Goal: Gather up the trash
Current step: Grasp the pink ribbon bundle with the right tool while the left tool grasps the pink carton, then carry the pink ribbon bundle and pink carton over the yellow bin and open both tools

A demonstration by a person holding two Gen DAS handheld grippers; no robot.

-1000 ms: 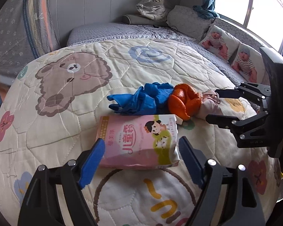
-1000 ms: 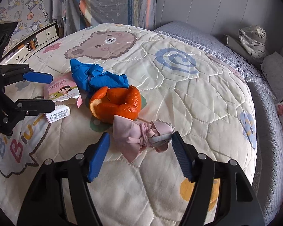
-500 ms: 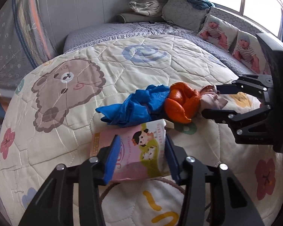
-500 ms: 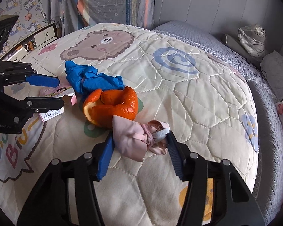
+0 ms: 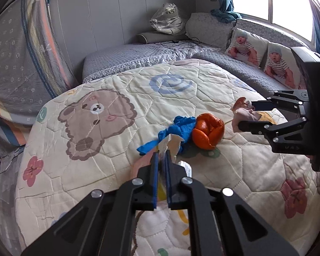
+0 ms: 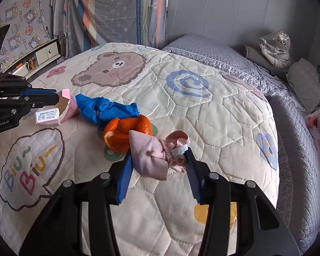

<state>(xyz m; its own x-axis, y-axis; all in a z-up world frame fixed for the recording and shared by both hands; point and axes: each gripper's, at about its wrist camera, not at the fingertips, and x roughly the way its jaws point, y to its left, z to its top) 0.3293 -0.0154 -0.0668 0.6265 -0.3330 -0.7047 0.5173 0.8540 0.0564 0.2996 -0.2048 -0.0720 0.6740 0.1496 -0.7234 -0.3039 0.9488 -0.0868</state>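
The left tongs (image 5: 162, 166) are clenched flat on the pink carton (image 6: 67, 106), pinching its torn top edge so the empty pack collapses between the pads; it hangs at the near left of the quilted bed (image 6: 213, 115), its lower end apparently still touching or just above the quilt. The right tongs (image 6: 157, 168) have just been closing and now grasp the knotted pink bag (image 6: 149, 155) across its bunched middle, the widest soft part, which gives the pads something to bite on. Each hand takes one piece, probably so that both can go off together.

Left on the quilt, between the two held pieces, are the crumpled blue glove (image 6: 105, 109) and the orange peel (image 6: 125, 131), touching one another. The peel lies just behind the pink bag, so a straight lift should clear it. The bed's near edge is out of view; the far and right sides give onto a grey bedspread (image 5: 138, 57), with open room above.
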